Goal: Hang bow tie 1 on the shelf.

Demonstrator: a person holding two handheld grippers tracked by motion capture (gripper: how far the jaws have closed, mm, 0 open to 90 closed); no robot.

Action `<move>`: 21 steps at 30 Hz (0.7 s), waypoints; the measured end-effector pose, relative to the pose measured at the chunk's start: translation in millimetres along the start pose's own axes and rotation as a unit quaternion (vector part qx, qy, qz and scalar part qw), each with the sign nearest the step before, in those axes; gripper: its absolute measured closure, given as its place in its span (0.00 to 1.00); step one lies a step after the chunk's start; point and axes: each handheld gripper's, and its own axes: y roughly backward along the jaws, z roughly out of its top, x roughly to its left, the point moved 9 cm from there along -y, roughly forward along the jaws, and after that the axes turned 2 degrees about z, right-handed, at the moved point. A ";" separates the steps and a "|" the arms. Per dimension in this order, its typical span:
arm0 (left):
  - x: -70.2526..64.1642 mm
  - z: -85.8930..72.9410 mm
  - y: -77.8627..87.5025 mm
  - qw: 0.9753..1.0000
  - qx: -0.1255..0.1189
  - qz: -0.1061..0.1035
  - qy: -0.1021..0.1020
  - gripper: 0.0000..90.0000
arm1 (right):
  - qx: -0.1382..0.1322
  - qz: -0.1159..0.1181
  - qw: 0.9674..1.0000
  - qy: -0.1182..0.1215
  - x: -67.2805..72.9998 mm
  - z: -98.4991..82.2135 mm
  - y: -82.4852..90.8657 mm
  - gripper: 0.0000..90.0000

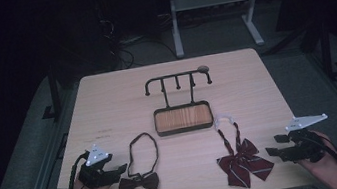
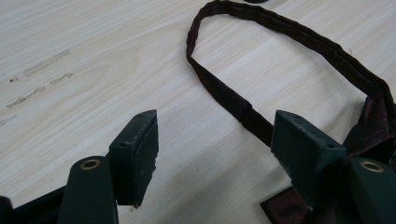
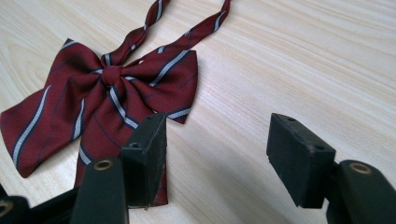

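The left tongs are wide open and hold nothing. They sit at the lower left of the high view, just beside the dark bow tie on the worktop. The right tongs are wide open and empty too, at the lower right, near the striped red bow tie.

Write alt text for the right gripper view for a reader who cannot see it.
A dark red bow tie with pale diagonal stripes lies flat on a light wooden table, its two strap ends running off the top edge. At the bottom, the right gripper stands open with bare table in the gap between its black jaws; one jaw overlaps the bow's lower edge in this view.
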 end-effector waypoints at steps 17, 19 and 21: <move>-0.6 -0.6 -1.0 1.000 0.003 -0.001 -0.009 0.36 | 0.013 0.011 1.000 0.015 11.0 17.0 0.3 0.42; -0.7 -0.3 -0.8 1.000 0.001 -0.001 -0.008 0.35 | 0.018 0.012 1.000 0.020 12.1 20.0 1.1 0.42; 0.0 -0.4 -1.5 1.000 0.003 -0.002 -0.008 0.35 | 0.020 0.014 0.999 0.027 13.0 25.7 1.4 0.42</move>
